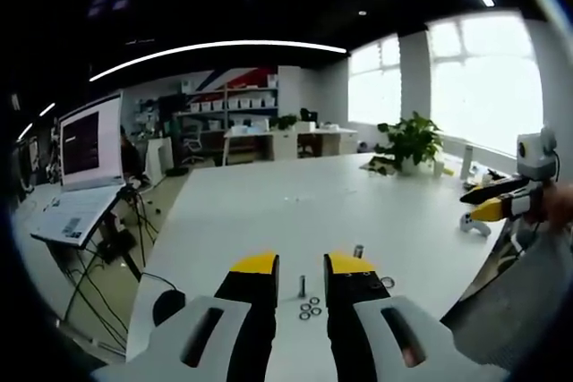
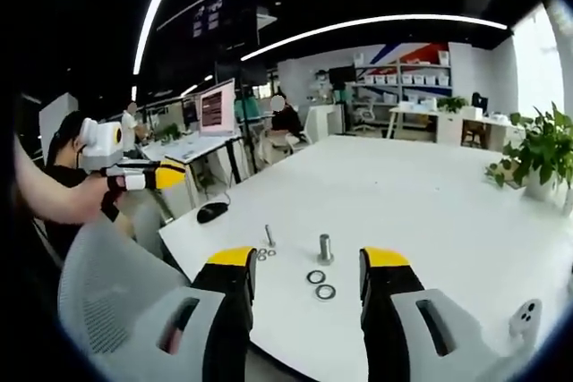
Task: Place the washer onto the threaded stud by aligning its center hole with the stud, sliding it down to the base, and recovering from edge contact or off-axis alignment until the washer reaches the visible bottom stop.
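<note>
So, table: a big white table [image 2: 421, 185], both grippers held above its near edge.
Left gripper: the left gripper [image 1: 302, 267] has its yellow-tipped jaws spread apart and nothing is between the pads; in the right gripper view it [image 2: 179, 172] is at the left, held by a person's hand away from the table.
Right gripper: the right gripper [image 2: 307, 261] is also spread wide and grips nothing; in the left gripper view it [image 1: 474, 213] is far to the right.
Threaded stud: a thin stud [image 1: 302, 286] stands upright just in front of the left jaws, between them.
Washers: some small washers [image 1: 309, 309] lie flat beside the stud base, not on it.
Second post: a thicker short metal post [image 2: 325, 249] stands between the right jaws, two washers [image 2: 320, 284] flat on the table just before it.
Others: laptop [image 1: 85, 163], potted plant [image 1: 410, 142].
</note>
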